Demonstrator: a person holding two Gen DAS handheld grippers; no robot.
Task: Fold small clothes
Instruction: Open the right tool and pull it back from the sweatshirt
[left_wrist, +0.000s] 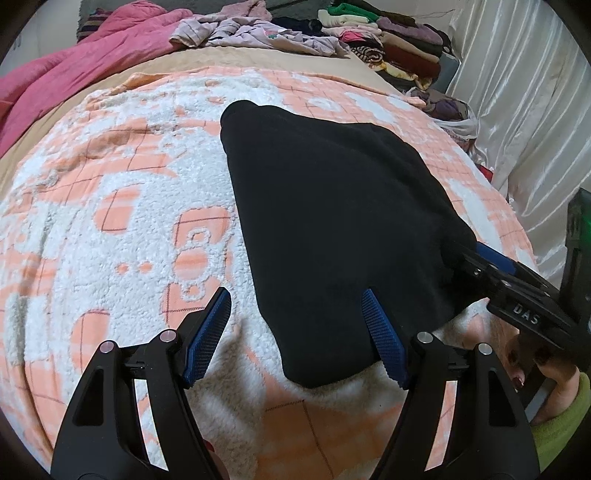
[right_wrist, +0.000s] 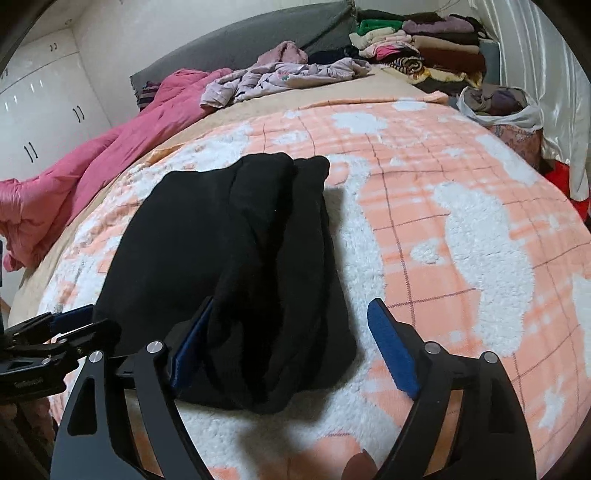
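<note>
Both jaws stand wide: the left gripper (left_wrist: 295, 332) straddles the near left corner of the folded black fleece garment (left_wrist: 332, 229), the right gripper (right_wrist: 291, 343) its near right edge. The garment lies lengthwise away from them on the peach-and-white checked plush blanket (right_wrist: 461, 229), bare blanket flanking it.

The left gripper (left_wrist: 299, 328) is held low and pointing forward, its two black arms spread wide and the blue ribbed pads (left_wrist: 208, 334) well apart, nothing pinched between them. The right gripper (right_wrist: 291, 339) is likewise splayed, its blue pads (right_wrist: 393, 350) set far from each other. In the left wrist view the right gripper (left_wrist: 491, 266) reaches in from the right side, level with the left one, and the person's right hand (left_wrist: 543, 373) grips its body from below, fingers with dark polished nails curled round it, a green sleeve at the wrist
</note>
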